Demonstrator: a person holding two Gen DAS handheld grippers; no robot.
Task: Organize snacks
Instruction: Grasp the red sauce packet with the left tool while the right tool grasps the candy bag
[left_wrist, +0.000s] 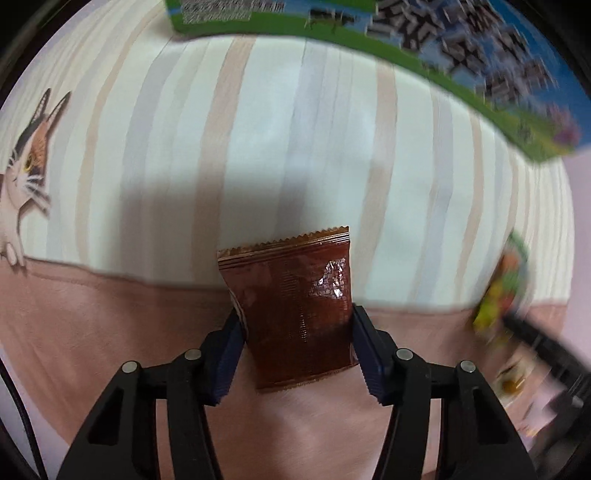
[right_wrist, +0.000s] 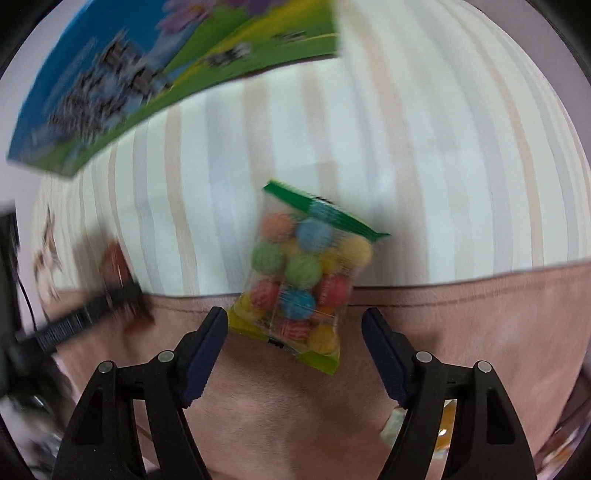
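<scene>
A brown foil snack packet with a zigzag top edge stands between the fingers of my left gripper. Both pads press its sides and pinch it in at the middle, so the gripper is shut on it. In the right wrist view a clear bag of coloured candy balls with a green top hangs blurred between the fingers of my right gripper. The left finger is at the bag's lower corner, and a gap shows beside the right finger. That gripper is open. The candy bag also appears blurred at the right of the left wrist view.
A green and blue printed box lies at the far side on the striped cloth, which carries a cat print. A pink band runs along the near side. A yellowish item shows behind my right finger.
</scene>
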